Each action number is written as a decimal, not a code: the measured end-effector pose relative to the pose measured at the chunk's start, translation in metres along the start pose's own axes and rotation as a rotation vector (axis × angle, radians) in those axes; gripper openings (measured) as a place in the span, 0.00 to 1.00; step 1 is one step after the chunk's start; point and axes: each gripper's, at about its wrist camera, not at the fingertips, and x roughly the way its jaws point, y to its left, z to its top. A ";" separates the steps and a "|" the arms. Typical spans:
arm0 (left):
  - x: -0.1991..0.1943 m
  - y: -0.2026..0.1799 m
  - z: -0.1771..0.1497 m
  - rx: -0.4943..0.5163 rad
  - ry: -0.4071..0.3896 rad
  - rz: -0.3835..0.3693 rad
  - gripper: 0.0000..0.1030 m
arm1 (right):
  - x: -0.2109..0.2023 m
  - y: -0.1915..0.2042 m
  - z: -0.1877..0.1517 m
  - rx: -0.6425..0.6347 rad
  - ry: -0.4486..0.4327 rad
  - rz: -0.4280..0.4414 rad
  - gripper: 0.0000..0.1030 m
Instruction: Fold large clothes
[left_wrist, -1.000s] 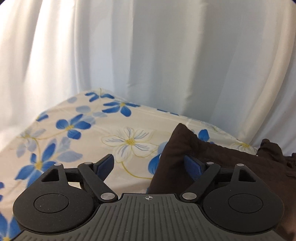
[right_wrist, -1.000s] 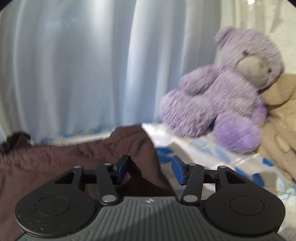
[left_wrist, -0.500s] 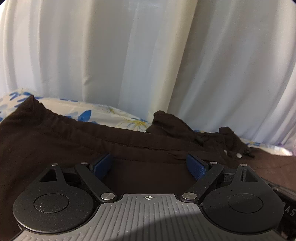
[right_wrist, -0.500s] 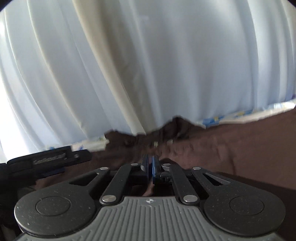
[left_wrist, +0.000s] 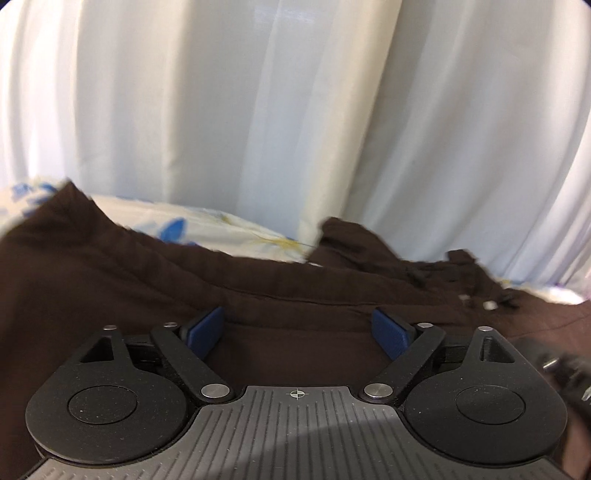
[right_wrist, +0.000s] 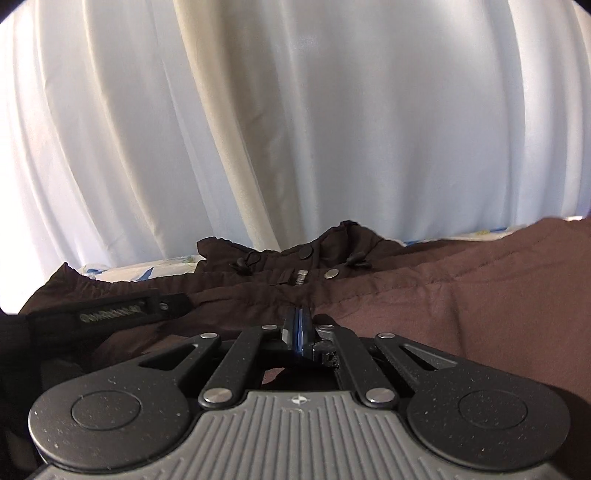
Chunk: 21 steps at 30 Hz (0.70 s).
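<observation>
Across the flowered bedsheet (left_wrist: 207, 225), in front of a white curtain (left_wrist: 258, 110), lies the dark brown garment (left_wrist: 110, 280), spread wide with its collar end bunched toward the far edge. The left gripper (left_wrist: 299, 328) hangs low over it with its blue pads (left_wrist: 205, 328) far apart; the log has them drawing in slightly, cloth lies under and between them, but they press on nothing. The right gripper (right_wrist: 298, 325) has its pads (right_wrist: 297, 326) brought fully together just above the brown cloth; whether a pinch of fabric is caught between them I cannot tell, since no fold shows in the seam. That is the likely trouble: if the right side has closed on nothing, or on a single thin layer, a lift would leave the garment behind or drag it crooked, and the left side, not yet gripping, would let its half sag. Only the right wrist view shows the snaps (right_wrist: 330, 273) and toggles near the collar, sharply, and the left gripper's body at its left margin; only the left view shows the broad stretch of flowered sheet beyond the cloth.
</observation>
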 end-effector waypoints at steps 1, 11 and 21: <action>0.000 0.006 0.003 0.013 -0.005 0.020 0.87 | -0.001 -0.007 0.002 -0.003 0.000 -0.009 0.00; 0.004 0.079 0.028 -0.006 -0.010 0.140 0.84 | -0.023 -0.137 0.027 0.082 -0.020 -0.284 0.00; 0.016 0.112 0.021 -0.135 -0.007 0.071 0.90 | -0.042 -0.238 0.007 0.448 -0.080 -0.152 0.00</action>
